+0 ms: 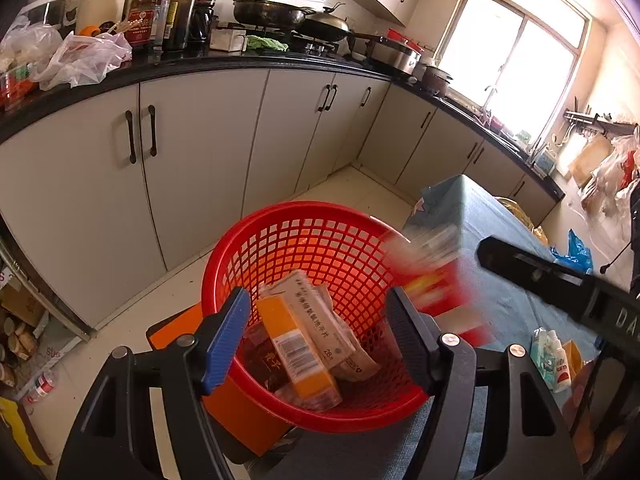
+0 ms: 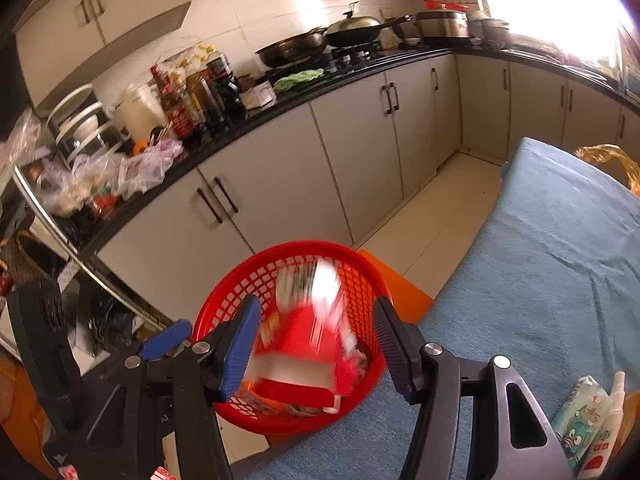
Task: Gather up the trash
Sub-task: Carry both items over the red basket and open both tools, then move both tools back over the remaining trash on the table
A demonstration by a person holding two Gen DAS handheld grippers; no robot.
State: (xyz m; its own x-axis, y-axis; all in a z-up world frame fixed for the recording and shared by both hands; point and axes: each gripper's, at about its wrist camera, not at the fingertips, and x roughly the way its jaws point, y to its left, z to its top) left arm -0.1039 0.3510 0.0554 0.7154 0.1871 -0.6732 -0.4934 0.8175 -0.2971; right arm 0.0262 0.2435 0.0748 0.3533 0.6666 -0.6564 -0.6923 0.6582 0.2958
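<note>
kitchen cabinets [image 1: 192, 168] back the left wrist view; left gripper [image 1: 316, 336] jaws apart above the red basket [image 1: 304, 416], an orange box [image 1: 296, 356] lying inside below them; right wrist view: right gripper [image 2: 316, 344] jaws apart, a blurred red carton [image 2: 308, 344] loose between them, over the basket.

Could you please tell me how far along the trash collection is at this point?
Done: an orange box and a pale box already lie in the red basket. In hand: a blurred red and white box sits over the basket between the right gripper jaws, apparently open. Left: a wipes pack and small spray bottle remain on the blue cloth.
</note>
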